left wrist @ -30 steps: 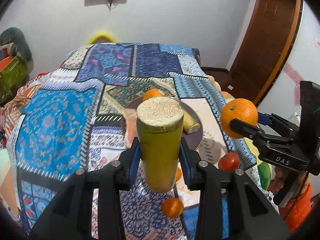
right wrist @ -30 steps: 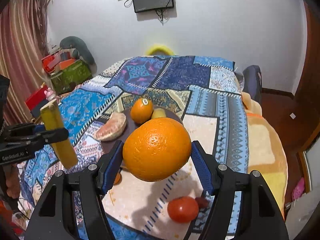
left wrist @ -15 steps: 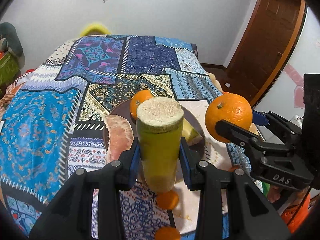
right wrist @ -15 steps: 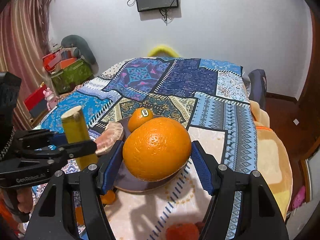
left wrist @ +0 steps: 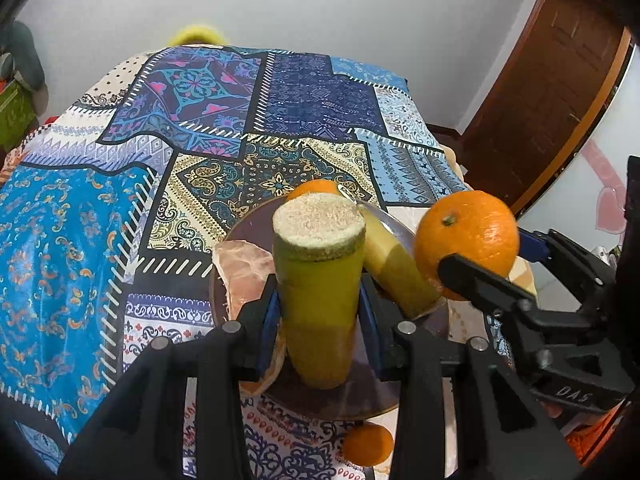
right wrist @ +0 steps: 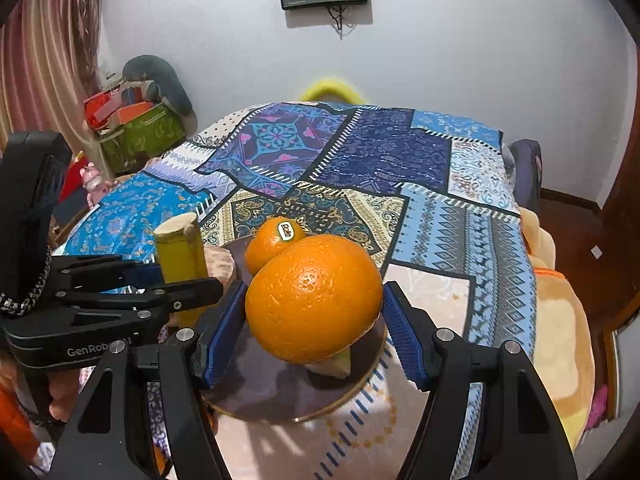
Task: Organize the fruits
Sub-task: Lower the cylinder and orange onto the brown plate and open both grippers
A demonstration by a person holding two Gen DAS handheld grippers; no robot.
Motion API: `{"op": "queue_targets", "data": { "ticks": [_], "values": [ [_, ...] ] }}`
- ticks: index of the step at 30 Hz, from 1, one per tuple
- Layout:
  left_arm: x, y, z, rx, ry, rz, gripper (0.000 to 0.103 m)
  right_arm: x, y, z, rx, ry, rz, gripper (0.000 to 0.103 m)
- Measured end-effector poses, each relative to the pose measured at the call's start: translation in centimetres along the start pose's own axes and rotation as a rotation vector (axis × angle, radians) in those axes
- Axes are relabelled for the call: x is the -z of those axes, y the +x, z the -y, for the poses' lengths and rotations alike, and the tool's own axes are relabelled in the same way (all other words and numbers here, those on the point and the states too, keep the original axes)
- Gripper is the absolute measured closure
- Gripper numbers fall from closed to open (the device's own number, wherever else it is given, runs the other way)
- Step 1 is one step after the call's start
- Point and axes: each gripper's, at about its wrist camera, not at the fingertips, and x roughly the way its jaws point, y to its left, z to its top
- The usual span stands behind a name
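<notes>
My left gripper (left wrist: 318, 304) is shut on an upright yellow-green cane piece (left wrist: 318, 280) with a fibrous cut top, hanging over the near part of a dark round plate (left wrist: 372, 396). My right gripper (right wrist: 314, 296) is shut on a large orange (right wrist: 314, 308) just above the plate's (right wrist: 280, 396) middle. On the plate lie a stickered orange (right wrist: 272, 244), a pink peeled citrus segment (left wrist: 240, 272) and a second cane piece (left wrist: 396, 268). The left wrist view shows the right gripper (left wrist: 480, 276) with its orange (left wrist: 468, 232) close to the right of the held cane.
The plate sits on a bed with a patchwork cover (left wrist: 100, 220). A small tangerine (left wrist: 368, 444) lies on the cover in front of the plate. The bed's right edge (right wrist: 560, 320) drops to the floor by a wooden door (left wrist: 540, 100). Boxes (right wrist: 136, 128) stand far left.
Both grippers have moved forward and down over the plate, still holding the cane piece and the orange. The red fruit on the cover has dropped out of view.
</notes>
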Motion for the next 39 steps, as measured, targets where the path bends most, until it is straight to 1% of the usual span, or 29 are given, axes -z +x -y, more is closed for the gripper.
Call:
{"op": "queue_targets", "data": {
  "ticks": [3, 5, 9, 13, 19, 25, 29, 32, 39],
  "values": [
    [-0.2, 0.2, 0.0, -0.008, 0.015, 0.002, 0.066, -0.1, 0.7, -0.3, -0.005, -0.021, -0.009, 0.038],
    [-0.4, -0.2, -0.1, -0.025, 0.016, 0.026, 0.066, -0.1, 1.0, -0.4, -0.008, -0.027, -0.014, 0.038],
    [-0.8, -1.0, -0.6, -0.01, 0.002, 0.052, 0.066, -0.2, 1.6, -0.3, -0.016, -0.023, -0.021, 0.038],
    [-0.7, -2.0, -1.0, -0.044, 0.012, 0.076, 0.066, -0.3, 2.4, -0.5, -0.024, -0.026, -0.034, 0.038],
    [-0.2, -2.7, -1.6, -0.062, 0.018, 0.078, 0.066, -0.6, 3.6, -1.0, -0.04, -0.02, -0.051, 0.038],
    [0.6, -2.9, -1.7, -0.082, 0.019, 0.066, 0.066, -0.6, 4.2, -1.4, -0.028, -0.033, -0.08, 0.038],
    [1.0, -3.7, -1.5, -0.091, 0.012, 0.057, 0.066, -0.1, 3.3, -1.2, -0.026, -0.018, -0.08, 0.038],
    [1.5, -5.0, -1.0, -0.098, 0.018, 0.066, 0.066, 0.1, 1.7, -1.1, -0.008, -0.02, -0.056, 0.034],
    [3.0, -7.8, 0.5, -0.101, 0.036, 0.073, 0.066, 0.7, -1.6, -1.0, 0.03, -0.033, -0.04, 0.033]
  ]
}}
